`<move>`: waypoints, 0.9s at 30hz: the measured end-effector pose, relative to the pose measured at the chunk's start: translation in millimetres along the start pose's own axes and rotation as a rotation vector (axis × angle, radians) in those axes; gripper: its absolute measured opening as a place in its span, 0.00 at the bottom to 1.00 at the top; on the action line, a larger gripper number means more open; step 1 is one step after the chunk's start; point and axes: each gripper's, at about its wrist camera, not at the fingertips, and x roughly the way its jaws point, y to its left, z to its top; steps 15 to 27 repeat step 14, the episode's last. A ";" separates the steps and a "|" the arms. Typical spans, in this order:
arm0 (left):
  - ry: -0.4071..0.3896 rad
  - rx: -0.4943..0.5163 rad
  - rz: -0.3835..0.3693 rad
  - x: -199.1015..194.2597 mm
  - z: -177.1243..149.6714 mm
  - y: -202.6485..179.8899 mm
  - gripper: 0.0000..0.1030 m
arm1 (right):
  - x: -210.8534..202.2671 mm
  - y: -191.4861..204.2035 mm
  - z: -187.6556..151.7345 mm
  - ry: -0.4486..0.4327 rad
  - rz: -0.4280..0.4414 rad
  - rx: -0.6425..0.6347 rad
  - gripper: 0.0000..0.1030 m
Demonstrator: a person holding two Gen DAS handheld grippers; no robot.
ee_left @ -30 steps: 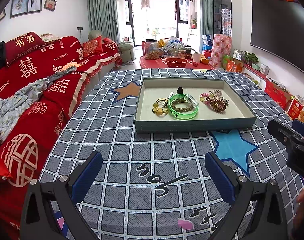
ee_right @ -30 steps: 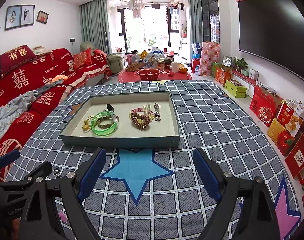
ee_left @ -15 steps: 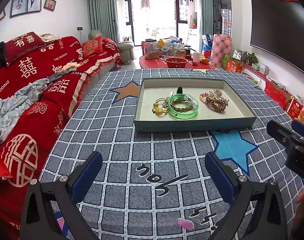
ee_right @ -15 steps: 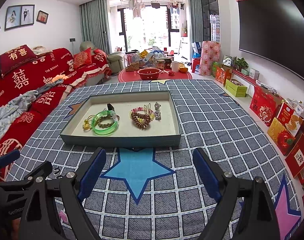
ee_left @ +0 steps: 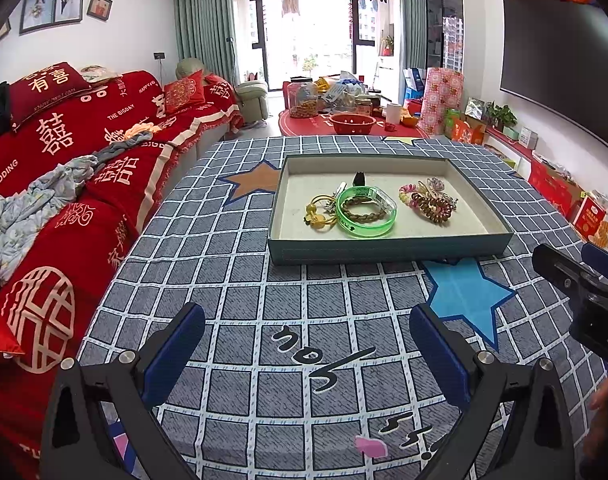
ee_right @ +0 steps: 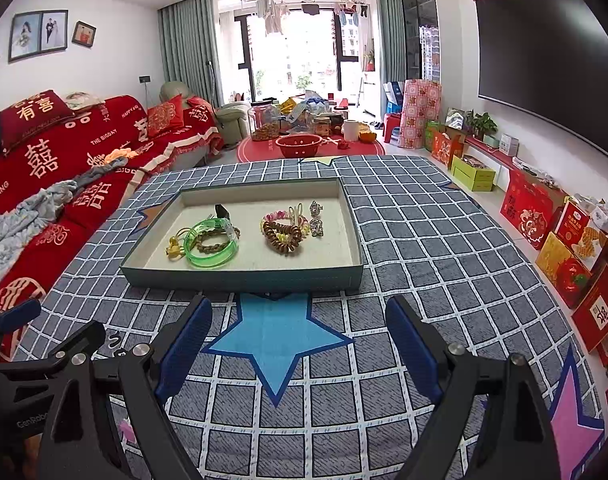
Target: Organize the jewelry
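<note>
A shallow grey-green tray [ee_left: 388,246] [ee_right: 240,276] sits on the checked cloth. In it lie a green bangle [ee_left: 366,211] [ee_right: 212,242] around a brown braided bracelet, yellow hair ties [ee_left: 319,212] [ee_right: 175,245], a small black clip [ee_left: 359,178], a brown spiral hair tie [ee_left: 434,208] [ee_right: 282,237] on pastel ones, and silver charms [ee_right: 316,218]. My left gripper [ee_left: 306,356] is open and empty, short of the tray. My right gripper [ee_right: 298,346] is open and empty over the blue star, near the tray's front wall.
A red-covered sofa [ee_left: 64,184] runs along the left edge of the table. Red gift boxes [ee_right: 576,248] line the floor on the right below a wall TV. A round red table with a red bowl [ee_right: 298,145] stands beyond.
</note>
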 end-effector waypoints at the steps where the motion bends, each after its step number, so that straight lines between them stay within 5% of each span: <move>1: 0.000 0.000 0.000 0.2 -1.0 -0.2 1.00 | -0.8 1.0 -0.2 0.000 0.000 0.000 0.88; 27: 0.002 0.001 -0.002 -0.1 -1.5 0.0 1.00 | -0.8 0.3 0.6 0.001 0.001 0.002 0.88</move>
